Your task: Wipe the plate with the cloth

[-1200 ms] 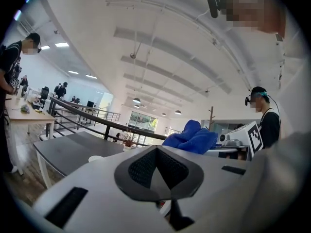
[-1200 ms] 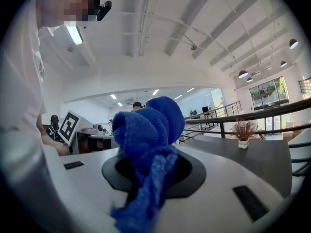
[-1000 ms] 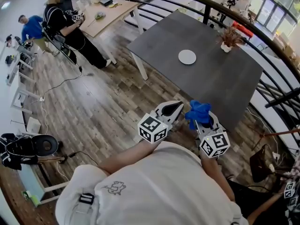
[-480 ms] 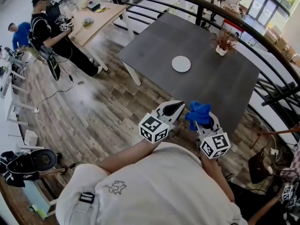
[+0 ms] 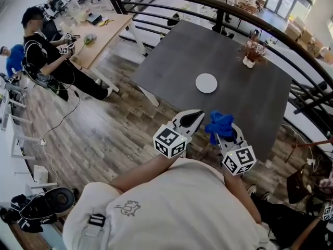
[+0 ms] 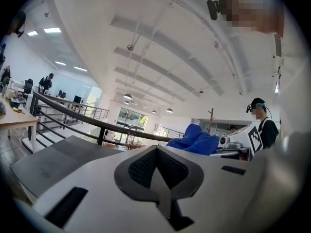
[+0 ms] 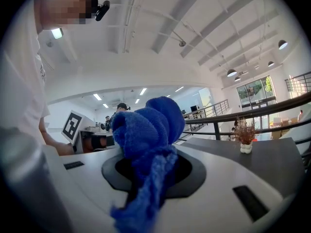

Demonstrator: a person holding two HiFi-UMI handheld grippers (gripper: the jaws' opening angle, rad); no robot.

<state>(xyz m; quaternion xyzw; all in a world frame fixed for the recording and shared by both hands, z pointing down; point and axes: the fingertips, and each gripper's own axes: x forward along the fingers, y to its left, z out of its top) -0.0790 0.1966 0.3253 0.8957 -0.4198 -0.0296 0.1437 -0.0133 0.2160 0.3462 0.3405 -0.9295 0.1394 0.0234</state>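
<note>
Small round white plate [image 5: 206, 83]: sat upper centre on dark grey table [image 5: 171, 56], well apart from both grippers. Bunched blue terry cloth [image 7: 146, 125]: pinched in right gripper [image 7: 148, 171]. Left gripper [image 6: 157, 152]: jaws together, empty. Risks judged: unsteadied plate skidding under wiping; cloth pulling free.

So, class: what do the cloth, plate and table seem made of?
Cloth: blue terry-like fabric, fuzzy looped pile.
Plate: probably ceramic, though plastic is possible; smooth plain white.
Table: dark grey matt top, faintly streaked, likely laminate or stained wood.
</note>
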